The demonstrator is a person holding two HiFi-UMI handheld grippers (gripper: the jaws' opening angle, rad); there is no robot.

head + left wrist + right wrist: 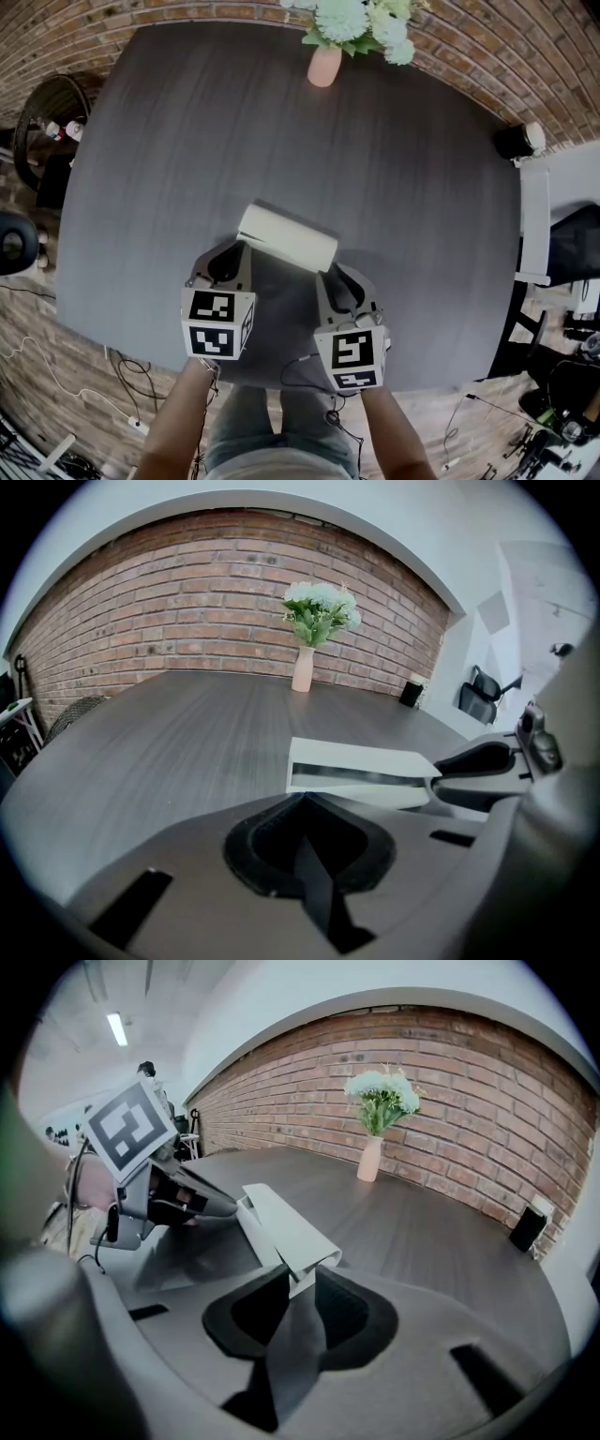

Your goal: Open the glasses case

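Observation:
A white glasses case (286, 234) lies on the dark wood table (187, 141), just ahead of both grippers. In the left gripper view the case (361, 771) shows a dark slit between lid and base. My left gripper (239, 249) looks shut, its tip (302, 795) touching the case's near left corner; whether it pinches an edge I cannot tell. My right gripper (330, 272) holds the case's right end (291, 1232) between its jaws (298, 1274), which press on it. The right gripper view also shows the left gripper (225, 1206) at the case's far end.
A pink vase with pale flowers (325, 64) stands at the table's far edge. A small black object (517, 141) sits at the far right corner. White furniture (539, 225) is beyond the right edge. The near table edge lies under my hands.

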